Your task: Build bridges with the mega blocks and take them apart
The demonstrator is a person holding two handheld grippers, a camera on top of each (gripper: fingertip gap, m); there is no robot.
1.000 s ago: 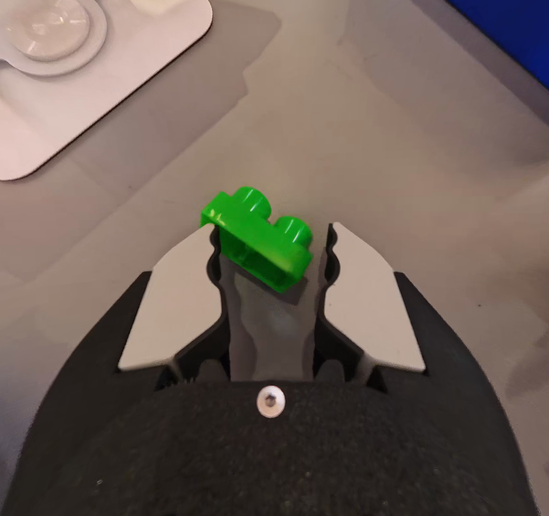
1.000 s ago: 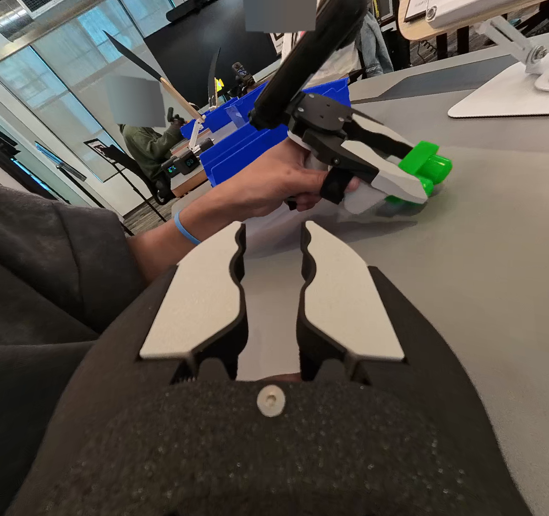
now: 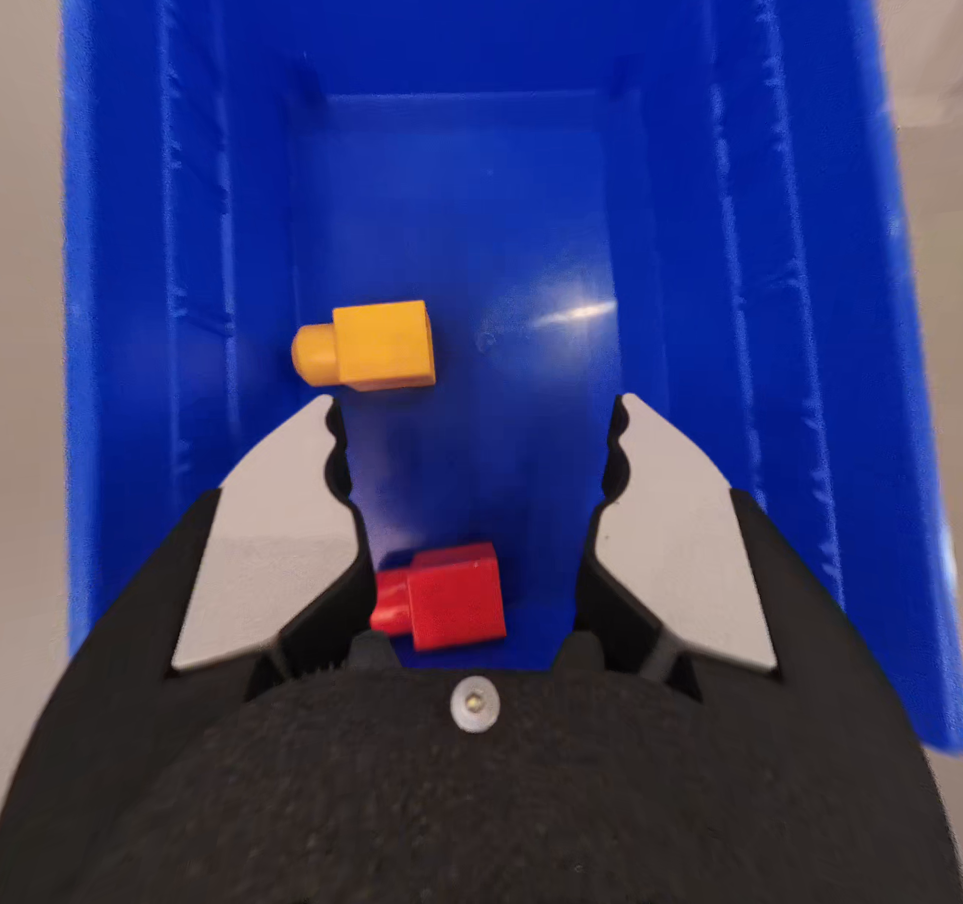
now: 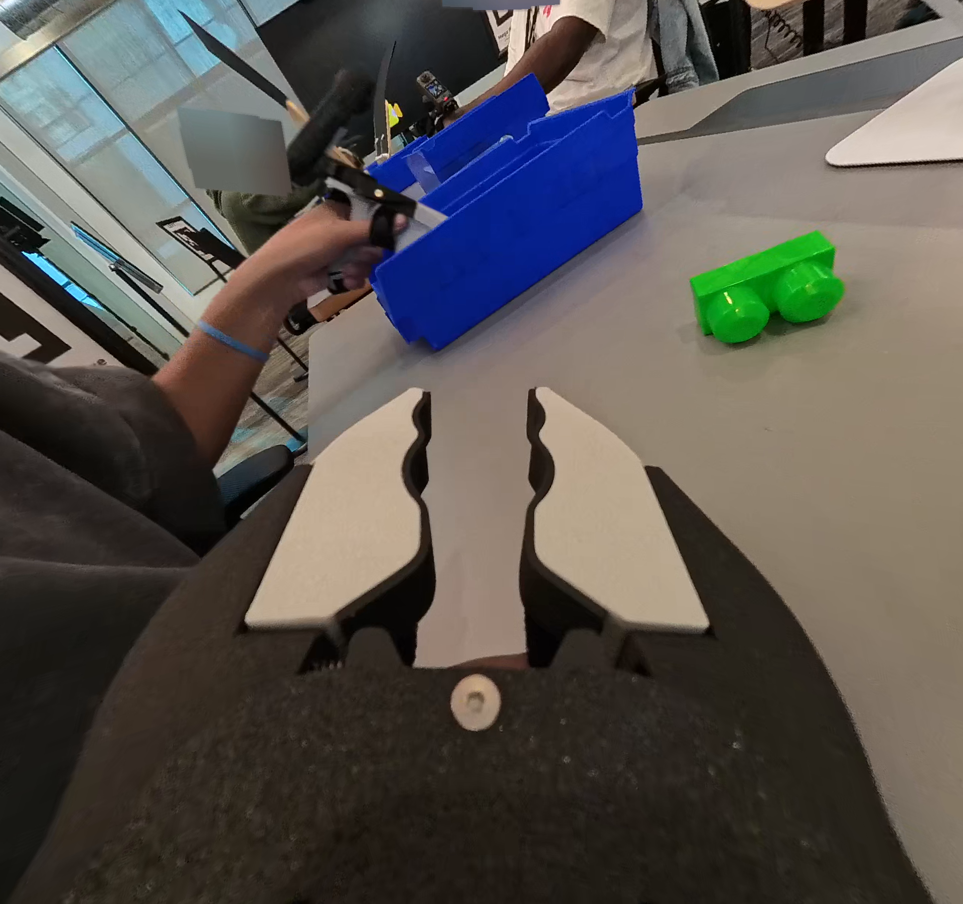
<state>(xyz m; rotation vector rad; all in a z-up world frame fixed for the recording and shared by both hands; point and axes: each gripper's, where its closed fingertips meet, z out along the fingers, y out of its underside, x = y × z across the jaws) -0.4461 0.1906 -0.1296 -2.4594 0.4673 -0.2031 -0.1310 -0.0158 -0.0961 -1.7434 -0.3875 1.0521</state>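
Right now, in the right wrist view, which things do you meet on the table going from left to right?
Left gripper → blue bin → green block → white base at the right edge.

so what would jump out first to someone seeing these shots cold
The bright blue bin fills the left wrist view, with a yellow block and a red block lying on its floor beneath the open left gripper. In the right wrist view, a green block lies alone on the grey table.
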